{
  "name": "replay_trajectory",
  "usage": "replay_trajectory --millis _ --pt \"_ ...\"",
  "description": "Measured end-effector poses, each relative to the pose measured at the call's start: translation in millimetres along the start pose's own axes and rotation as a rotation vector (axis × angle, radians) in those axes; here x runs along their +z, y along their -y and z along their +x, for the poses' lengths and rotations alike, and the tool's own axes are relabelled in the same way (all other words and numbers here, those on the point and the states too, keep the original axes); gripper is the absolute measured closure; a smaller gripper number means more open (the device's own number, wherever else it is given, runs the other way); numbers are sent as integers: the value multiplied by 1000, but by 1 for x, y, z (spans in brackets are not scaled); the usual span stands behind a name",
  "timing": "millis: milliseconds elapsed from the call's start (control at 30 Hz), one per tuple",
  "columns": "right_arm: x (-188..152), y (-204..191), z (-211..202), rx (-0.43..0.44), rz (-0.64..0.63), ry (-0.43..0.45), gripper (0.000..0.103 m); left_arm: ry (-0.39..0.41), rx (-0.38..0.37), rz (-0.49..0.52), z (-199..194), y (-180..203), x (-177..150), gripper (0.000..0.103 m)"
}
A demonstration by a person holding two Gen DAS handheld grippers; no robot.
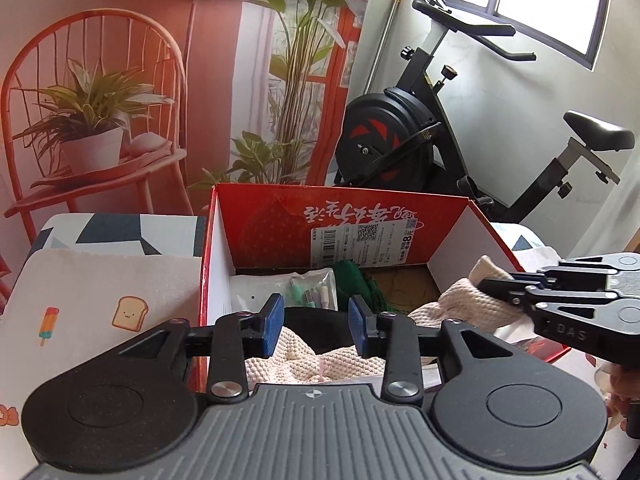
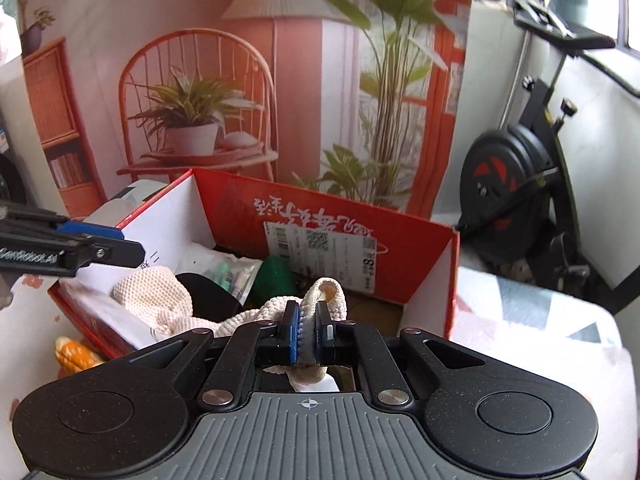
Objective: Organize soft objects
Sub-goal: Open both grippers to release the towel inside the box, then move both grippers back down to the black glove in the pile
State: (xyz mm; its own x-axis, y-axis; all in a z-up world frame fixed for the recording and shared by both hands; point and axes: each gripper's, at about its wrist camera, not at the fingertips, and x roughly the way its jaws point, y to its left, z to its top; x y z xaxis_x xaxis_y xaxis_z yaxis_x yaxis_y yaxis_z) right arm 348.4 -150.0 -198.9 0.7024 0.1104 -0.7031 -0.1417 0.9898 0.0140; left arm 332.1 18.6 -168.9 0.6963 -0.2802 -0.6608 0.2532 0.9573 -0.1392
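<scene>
Cream knit cloth (image 2: 172,300) in red box (image 2: 400,256)

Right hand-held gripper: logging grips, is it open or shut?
Shut. The right hand-held gripper has its blue pads pinching the cream knitted cloth above the red box.

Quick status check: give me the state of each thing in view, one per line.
Left claw: open, nothing between the pads, over the box.
Right claw: shut on the cream knit cloth.
Cream knit cloth: crumpled, partly in the box, one end pinched and lifted.
Red cardboard box: open-topped, upright.
Clear plastic packet: lying flat inside the box.
Green mesh item: inside the box, near the back wall.
</scene>
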Motion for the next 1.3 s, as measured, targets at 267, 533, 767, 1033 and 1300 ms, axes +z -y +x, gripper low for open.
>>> replay_trajectory --millis 267,533,767,1033,1300 --pt "1 -9 0 -66 -40 -24 87 16 -3 -8 -10 -3 -3 65" --pt "0 6 -25 -150 -21 27 54 31 -3 0 -23 -4 -6 61" --pt "1 14 -50 -164 -13 80 45 40 -5 8 -33 -3 -9 60" --pt "2 17 -68 -151 8 112 45 47 -10 5 -41 -3 -15 59" --pt "-34 7 -92 -95 35 201 45 53 -40 -17 -60 -3 -42 53"
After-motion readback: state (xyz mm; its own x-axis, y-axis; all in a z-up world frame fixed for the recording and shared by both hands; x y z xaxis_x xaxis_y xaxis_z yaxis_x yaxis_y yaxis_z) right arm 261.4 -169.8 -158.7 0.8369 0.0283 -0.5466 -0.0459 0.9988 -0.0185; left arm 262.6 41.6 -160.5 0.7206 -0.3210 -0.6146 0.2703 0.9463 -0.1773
